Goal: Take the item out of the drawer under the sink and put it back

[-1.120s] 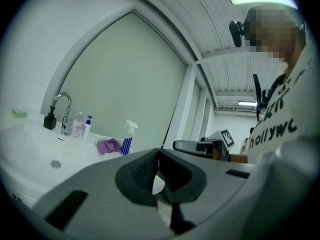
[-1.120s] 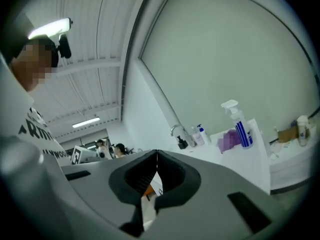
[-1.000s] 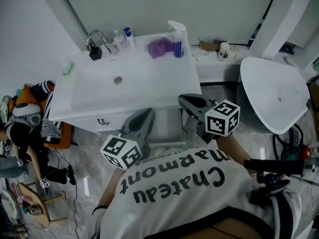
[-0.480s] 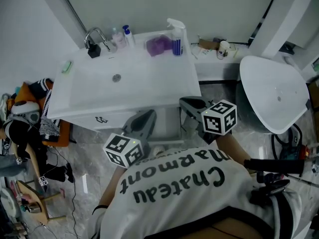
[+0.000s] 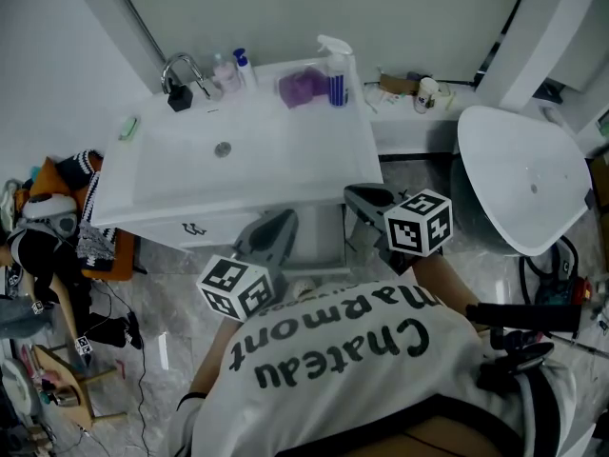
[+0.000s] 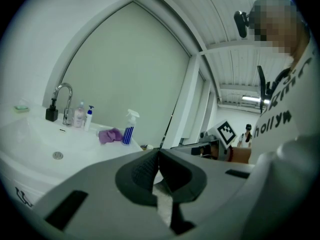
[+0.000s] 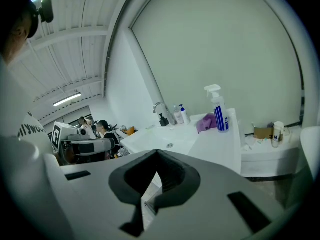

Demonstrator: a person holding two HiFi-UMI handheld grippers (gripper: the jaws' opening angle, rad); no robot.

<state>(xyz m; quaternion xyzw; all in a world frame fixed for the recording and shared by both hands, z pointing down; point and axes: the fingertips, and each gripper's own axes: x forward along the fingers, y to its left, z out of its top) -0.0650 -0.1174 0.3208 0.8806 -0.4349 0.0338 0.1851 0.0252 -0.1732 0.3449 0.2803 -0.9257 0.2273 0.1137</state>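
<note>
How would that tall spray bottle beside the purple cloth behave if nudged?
The spray bottle stands upright, tall and narrow, so a nudge up high would probably tip it. It looks plastic, so likely light and not fragile.

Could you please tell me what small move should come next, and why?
Probably lower the left gripper toward the cabinet front under the sink and open its jaws: both it and the right gripper are shut and empty.

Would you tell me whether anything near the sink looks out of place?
Nothing looks spilled or tipped. A purple cloth lies crumpled beside the upright spray bottle; clutter covers the floor beside the sink.
</note>
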